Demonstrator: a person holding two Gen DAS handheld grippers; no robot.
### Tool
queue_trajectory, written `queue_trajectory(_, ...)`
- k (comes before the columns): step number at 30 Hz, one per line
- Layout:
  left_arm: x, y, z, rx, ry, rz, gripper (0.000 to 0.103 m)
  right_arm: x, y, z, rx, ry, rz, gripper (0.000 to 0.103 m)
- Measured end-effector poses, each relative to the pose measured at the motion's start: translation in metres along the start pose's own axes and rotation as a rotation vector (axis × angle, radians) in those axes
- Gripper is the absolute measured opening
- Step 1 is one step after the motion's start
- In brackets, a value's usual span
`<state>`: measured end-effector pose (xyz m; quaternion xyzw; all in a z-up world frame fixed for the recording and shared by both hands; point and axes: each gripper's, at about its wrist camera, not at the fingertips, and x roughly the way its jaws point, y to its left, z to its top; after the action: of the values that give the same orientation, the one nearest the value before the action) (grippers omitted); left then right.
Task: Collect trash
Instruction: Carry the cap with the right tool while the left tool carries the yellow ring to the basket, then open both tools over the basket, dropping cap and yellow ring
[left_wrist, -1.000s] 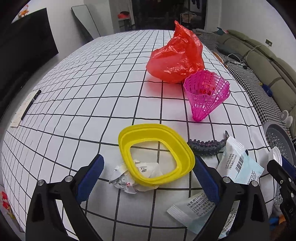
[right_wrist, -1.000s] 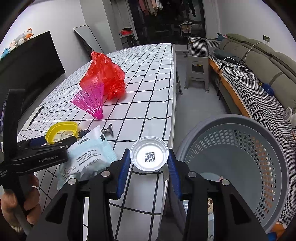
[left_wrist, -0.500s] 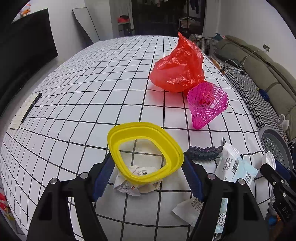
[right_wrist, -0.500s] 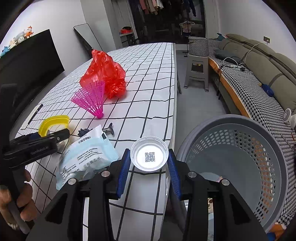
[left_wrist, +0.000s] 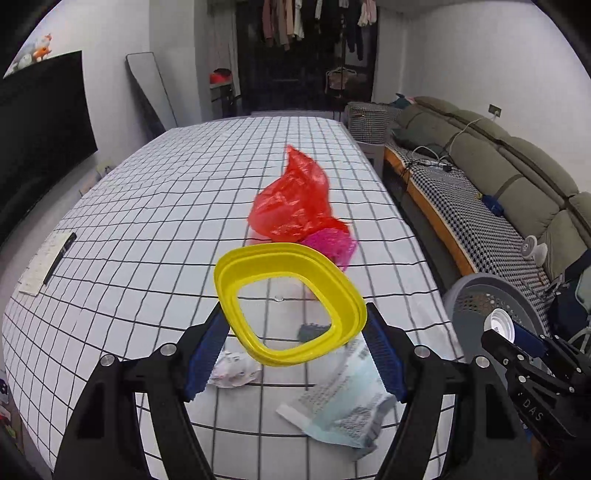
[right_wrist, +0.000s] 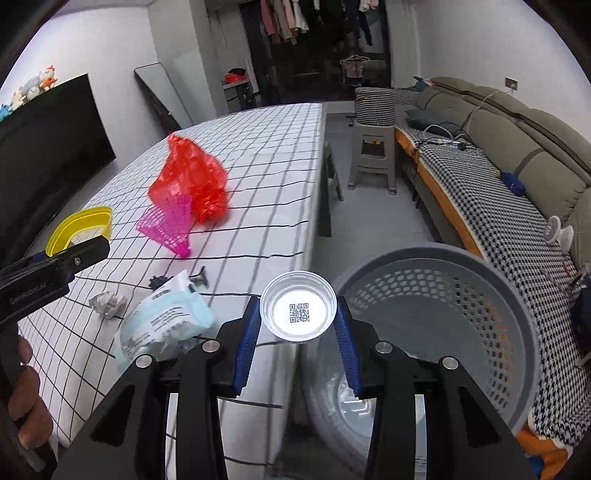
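Note:
My left gripper (left_wrist: 293, 314) is shut on a yellow plastic ring (left_wrist: 236, 266) and holds it tilted above the checked table (left_wrist: 147, 221). It also shows at the left of the right wrist view, where the yellow ring (right_wrist: 83, 221) sticks out past the left gripper (right_wrist: 74, 254). My right gripper (right_wrist: 298, 314) is shut on a small white cup (right_wrist: 280, 295) with a QR code inside, held off the table's right edge beside the grey perforated basket (right_wrist: 517, 295). On the table lie a crumpled paper (left_wrist: 232, 369), a pale blue packet (left_wrist: 343, 402) and a dark spiky piece (left_wrist: 312, 330).
A red plastic bag (left_wrist: 291, 203) and a pink mesh cone (left_wrist: 332, 243) sit farther back on the table. A pen on a paper strip (left_wrist: 48, 262) lies at its left edge. A grey stool (right_wrist: 373, 155) and a sofa (right_wrist: 498, 155) stand right of the table.
My left gripper closed on the yellow ring and lifted it off the crumpled paper and the table. My right gripper, still holding the cup, rose slightly beside the basket.

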<state>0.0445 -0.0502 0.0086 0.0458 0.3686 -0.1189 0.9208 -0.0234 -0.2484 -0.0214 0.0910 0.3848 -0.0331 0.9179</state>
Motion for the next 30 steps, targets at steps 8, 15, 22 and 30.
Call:
queue_trajectory(8, -0.003, -0.086, -0.003, 0.117, 0.009, -0.150, 0.071, -0.031, -0.068, -0.014, 0.090, 0.003, -0.116, 0.039)
queue_trajectory(15, 0.015, -0.156, -0.019, 0.226, 0.076, -0.244, 0.071, -0.042, -0.126, -0.034, 0.169, 0.038, -0.176, 0.039)
queue_trajectory(22, 0.031, -0.192, -0.035, 0.277, 0.134, -0.286, 0.071, -0.034, -0.158, -0.047, 0.213, 0.079, -0.178, 0.039)
queue_trajectory(30, 0.036, -0.200, -0.038, 0.292, 0.155, -0.289, 0.072, -0.029, -0.170, -0.050, 0.236, 0.080, -0.162, 0.039)
